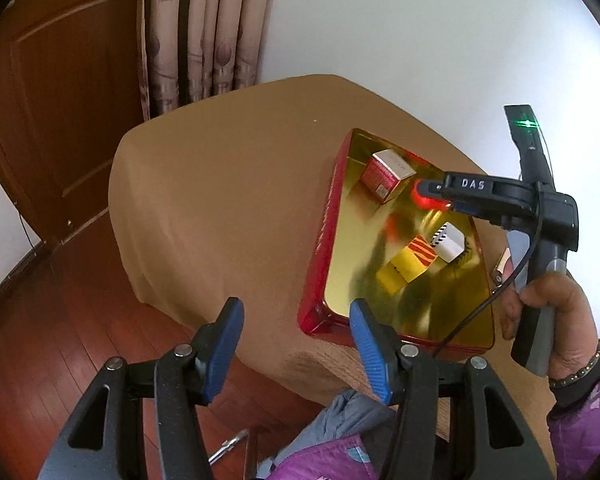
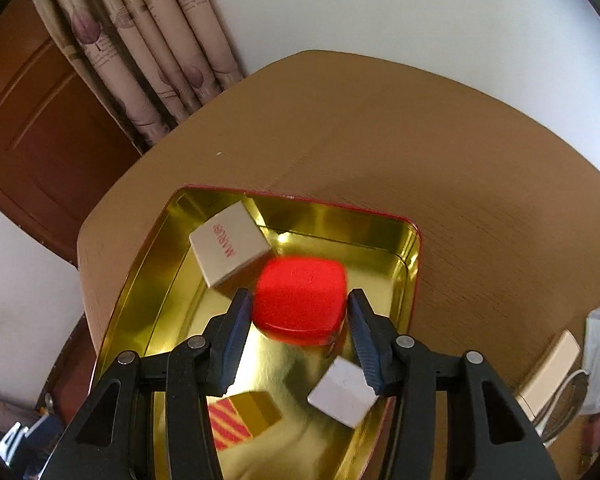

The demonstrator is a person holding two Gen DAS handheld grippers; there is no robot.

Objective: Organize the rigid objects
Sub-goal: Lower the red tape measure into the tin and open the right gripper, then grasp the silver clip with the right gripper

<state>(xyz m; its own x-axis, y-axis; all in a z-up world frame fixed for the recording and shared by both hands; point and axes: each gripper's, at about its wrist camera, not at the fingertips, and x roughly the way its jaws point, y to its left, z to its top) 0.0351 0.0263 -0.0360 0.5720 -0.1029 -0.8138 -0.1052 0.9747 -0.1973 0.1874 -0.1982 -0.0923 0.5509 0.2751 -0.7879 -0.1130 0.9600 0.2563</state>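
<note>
Across the middle of the right wrist view, the right tongs point(image 2: 298, 314) hang over a gold-lined red tin tray point(image 2: 414, 264), their blue pads flanking a blurred red rounded box point(image 2: 300, 298) without clearly pressing it. Around it in the tray lie a white carton with red lettering point(image 2: 230, 248), a small white box point(image 2: 342, 392) and a yellow box with red stripes point(image 2: 240, 416). At the bottom of the left wrist view, the left tongs point(image 1: 296, 344) stand wide and empty above the brown surface point(image 1: 220, 200), near the tray's corner.
</note>
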